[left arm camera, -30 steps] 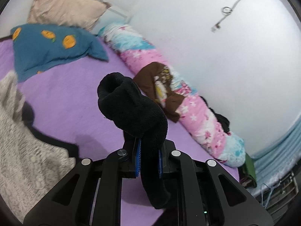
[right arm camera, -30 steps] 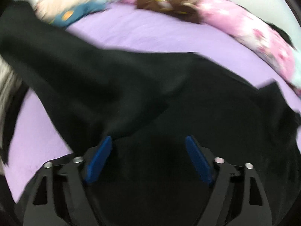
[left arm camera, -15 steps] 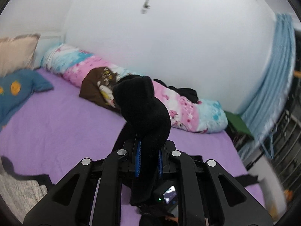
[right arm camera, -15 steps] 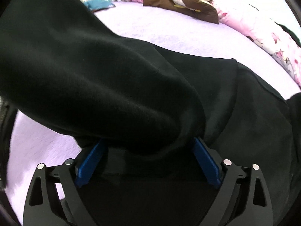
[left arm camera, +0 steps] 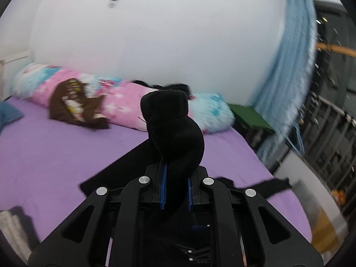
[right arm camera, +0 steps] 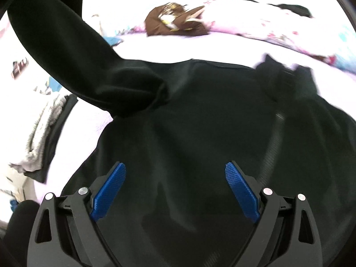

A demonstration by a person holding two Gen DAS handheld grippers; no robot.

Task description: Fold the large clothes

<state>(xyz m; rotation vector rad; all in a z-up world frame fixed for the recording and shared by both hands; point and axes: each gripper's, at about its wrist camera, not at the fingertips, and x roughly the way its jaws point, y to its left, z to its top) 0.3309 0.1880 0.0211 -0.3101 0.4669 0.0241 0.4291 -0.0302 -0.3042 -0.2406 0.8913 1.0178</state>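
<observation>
Purple bed (left arm camera: pixel 55 160) beyond garment edge (left arm camera: pixel 115 166)

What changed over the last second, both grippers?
The left gripper swung right along the bed, carrying the black sleeve; its view now reaches the blue curtain. The right gripper widened and is open over the black garment, gripping nothing. Unchanged: left grip on the sleeve, brown shirt on the floral bolster.

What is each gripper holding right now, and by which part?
The left gripper is shut on the black fleece garment's sleeve cuff. The right gripper is open above the garment's body, holding nothing.
</observation>
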